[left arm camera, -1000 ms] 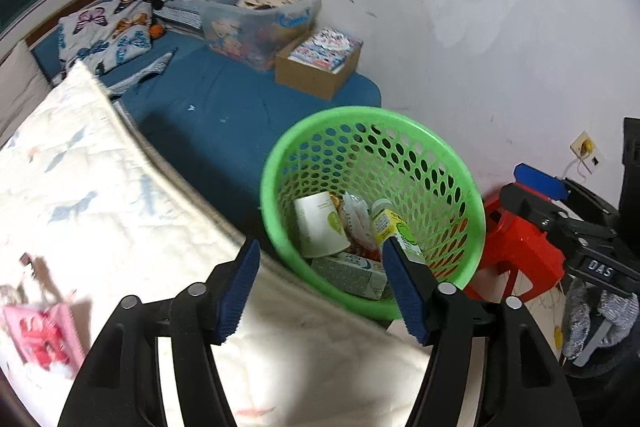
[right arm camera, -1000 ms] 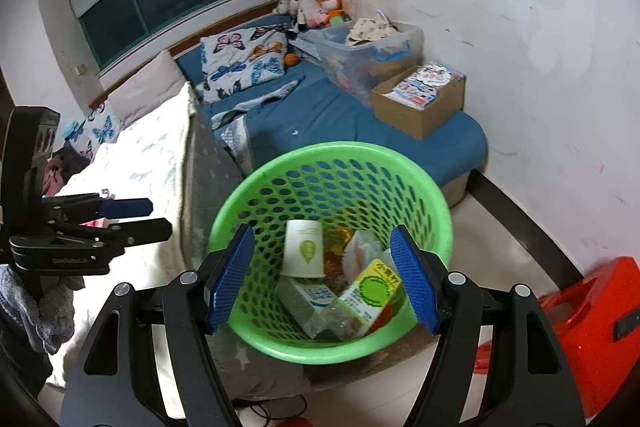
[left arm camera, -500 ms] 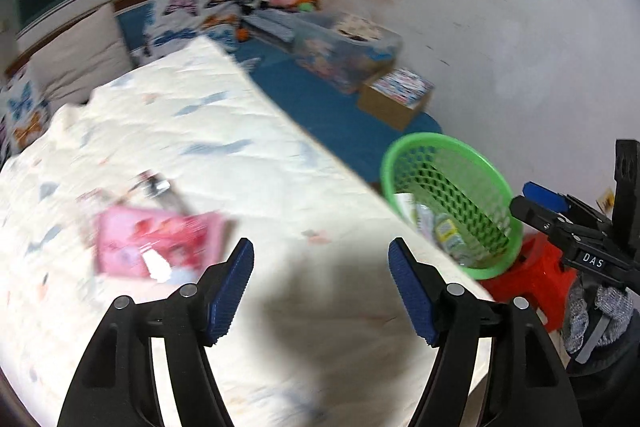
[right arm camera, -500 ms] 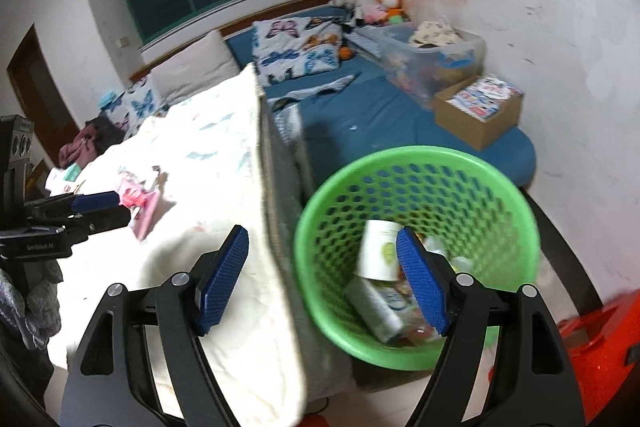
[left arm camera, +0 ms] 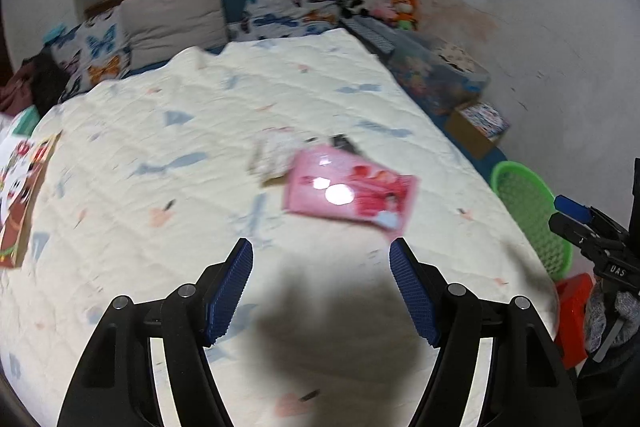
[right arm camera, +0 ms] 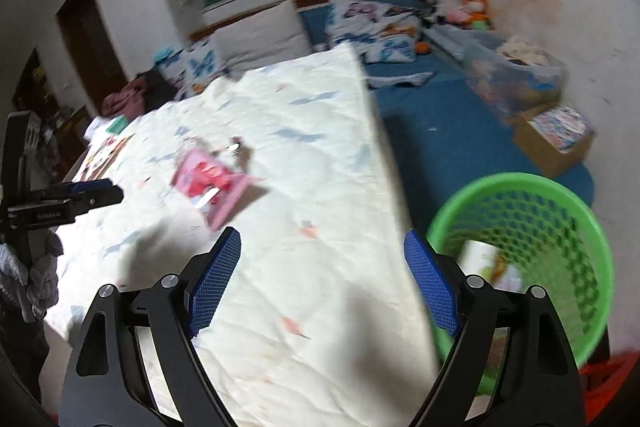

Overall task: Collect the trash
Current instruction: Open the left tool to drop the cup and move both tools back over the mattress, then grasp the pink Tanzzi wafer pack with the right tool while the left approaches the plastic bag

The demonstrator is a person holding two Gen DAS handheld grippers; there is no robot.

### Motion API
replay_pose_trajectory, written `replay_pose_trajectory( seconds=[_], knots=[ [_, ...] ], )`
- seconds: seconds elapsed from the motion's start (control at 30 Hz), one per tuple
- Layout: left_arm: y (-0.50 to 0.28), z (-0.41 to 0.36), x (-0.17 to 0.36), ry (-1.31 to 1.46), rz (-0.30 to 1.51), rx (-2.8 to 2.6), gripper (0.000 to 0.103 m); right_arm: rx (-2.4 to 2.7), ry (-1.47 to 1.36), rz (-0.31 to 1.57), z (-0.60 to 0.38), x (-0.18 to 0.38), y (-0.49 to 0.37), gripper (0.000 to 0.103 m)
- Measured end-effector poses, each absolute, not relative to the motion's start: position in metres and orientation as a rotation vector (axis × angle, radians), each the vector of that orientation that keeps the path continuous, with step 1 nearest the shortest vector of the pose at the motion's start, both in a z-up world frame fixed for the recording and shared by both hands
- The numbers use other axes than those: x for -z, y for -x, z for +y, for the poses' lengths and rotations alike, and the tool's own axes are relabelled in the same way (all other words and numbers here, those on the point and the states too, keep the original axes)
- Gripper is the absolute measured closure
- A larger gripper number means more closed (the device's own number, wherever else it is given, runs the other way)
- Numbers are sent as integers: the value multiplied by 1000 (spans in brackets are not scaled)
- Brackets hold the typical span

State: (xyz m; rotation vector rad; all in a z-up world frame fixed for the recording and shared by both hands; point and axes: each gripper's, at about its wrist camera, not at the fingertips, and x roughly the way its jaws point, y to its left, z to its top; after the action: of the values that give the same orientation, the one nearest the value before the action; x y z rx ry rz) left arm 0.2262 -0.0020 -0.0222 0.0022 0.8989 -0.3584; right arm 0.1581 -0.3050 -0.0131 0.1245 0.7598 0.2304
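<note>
A pink wrapper [left arm camera: 352, 193] lies on the cream quilt [left arm camera: 200, 155], with a crumpled white tissue [left arm camera: 274, 151] and a small dark item [left arm camera: 344, 142] just behind it. My left gripper [left arm camera: 321, 289] hangs open over the quilt, short of the wrapper, nothing between its blue pads. The same pink wrapper [right arm camera: 212, 185] shows left of centre in the right wrist view. My right gripper [right arm camera: 322, 287] is over the quilt's edge, its jaws opening and empty. The green basket [right arm camera: 560, 195] with a cup and cartons stands at its right; the basket [left arm camera: 532, 211] appears past the bed edge.
Pillows [left arm camera: 176, 15] and soft toys [left arm camera: 400, 9] line the far end. A clear storage bin [right arm camera: 516, 75] and a cardboard box [right arm camera: 556, 135] sit on the blue mattress. A picture book [left arm camera: 24, 187] lies at the quilt's left. A red stool [left arm camera: 574, 315] stands by the basket.
Both grippers have swung left, away from the green basket and over the quilt. The pink wrapper now lies ahead of the left gripper. The right jaws stand wider.
</note>
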Motion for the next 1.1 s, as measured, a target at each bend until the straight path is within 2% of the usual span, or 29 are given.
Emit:
replay_pose_trajectory(
  seconds=[0.1,0.17,0.67,1.1],
  knots=[
    [-227,17,23,21,899,329,32,-294,-94,775,-283,16,-170,19],
    [-226,28,23,32,899,311,29,-335,-75,790,-268,17,-179,15],
    [-243,77,28,80,916,243,28,-565,100,898,-187,38,-255,9],
    [-261,89,43,97,951,233,28,-641,305,1016,-150,75,-305,9]
  ],
)
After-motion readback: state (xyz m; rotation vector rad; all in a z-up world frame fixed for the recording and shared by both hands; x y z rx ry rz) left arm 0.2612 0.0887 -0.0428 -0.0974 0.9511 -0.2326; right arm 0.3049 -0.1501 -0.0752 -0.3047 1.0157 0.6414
